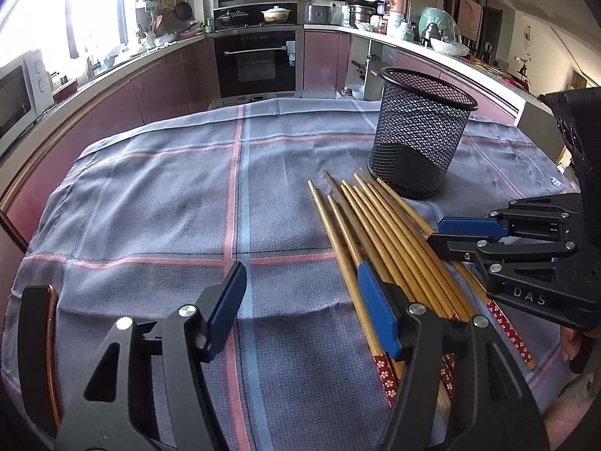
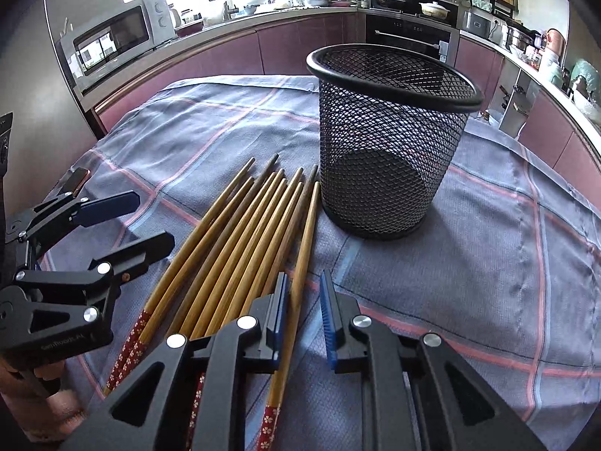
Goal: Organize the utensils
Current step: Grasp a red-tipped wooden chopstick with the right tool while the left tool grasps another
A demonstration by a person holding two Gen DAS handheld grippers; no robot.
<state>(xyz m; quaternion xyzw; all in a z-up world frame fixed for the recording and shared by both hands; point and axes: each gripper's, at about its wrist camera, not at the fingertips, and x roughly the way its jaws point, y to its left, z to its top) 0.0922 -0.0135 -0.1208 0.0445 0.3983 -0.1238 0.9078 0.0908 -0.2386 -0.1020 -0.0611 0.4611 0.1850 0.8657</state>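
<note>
"DAS" on right hand-held gripper (image 1: 447, 235)

The letters "DAS" stand in pale print on the black body of the right gripper (image 1: 447, 235), seen from the left wrist. On the left gripper (image 2: 139, 221), the right wrist view shows faint lettering along the body's lower edge, seemingly "SenRobots.AI", too small to be sure.

Bright daylight pours in from the window (image 1: 90, 11), washed out white; pictures sharp, edges bent and dark.
</note>
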